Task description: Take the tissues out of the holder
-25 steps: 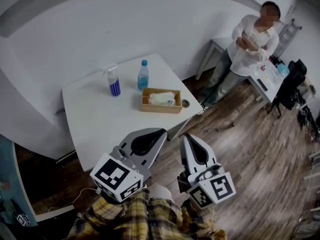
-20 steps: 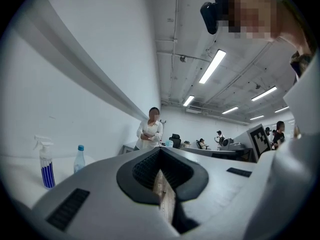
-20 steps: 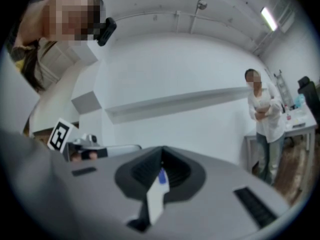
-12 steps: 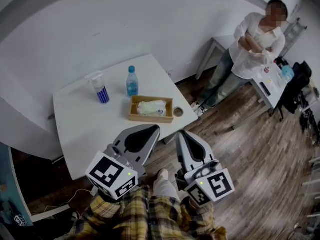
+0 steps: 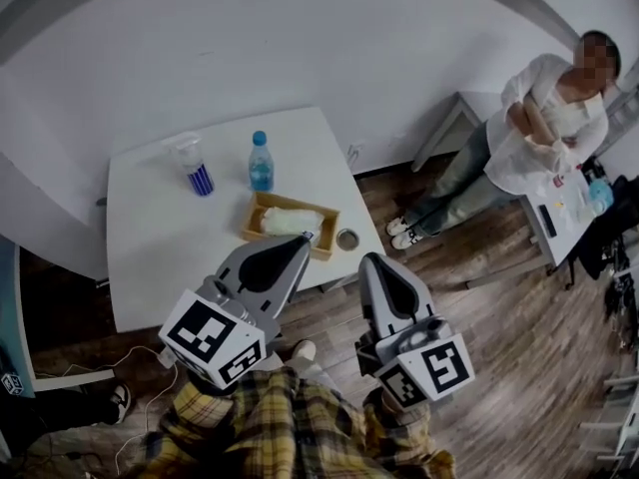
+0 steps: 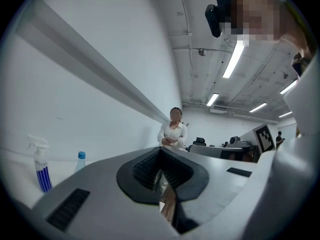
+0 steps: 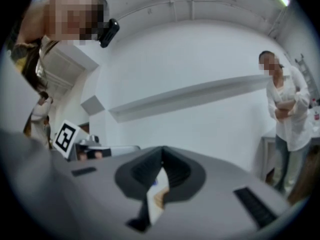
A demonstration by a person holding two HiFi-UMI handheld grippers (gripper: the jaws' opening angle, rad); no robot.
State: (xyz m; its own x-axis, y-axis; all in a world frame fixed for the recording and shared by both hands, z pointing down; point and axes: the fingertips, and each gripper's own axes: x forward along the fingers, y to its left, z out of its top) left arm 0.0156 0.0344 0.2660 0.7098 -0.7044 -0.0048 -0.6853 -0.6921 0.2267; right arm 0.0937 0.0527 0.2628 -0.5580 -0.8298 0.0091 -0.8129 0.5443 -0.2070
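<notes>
Tissues lie lengthwise in holder on worktop. Left gripper nearer, at holder's near side; right gripper beyond holder's right end. We note both fingers closed, nothing held.

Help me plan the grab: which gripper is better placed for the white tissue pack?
Probably left: the left gripper points at the rectangular wooden holder; the right gripper hangs over floor.
</notes>
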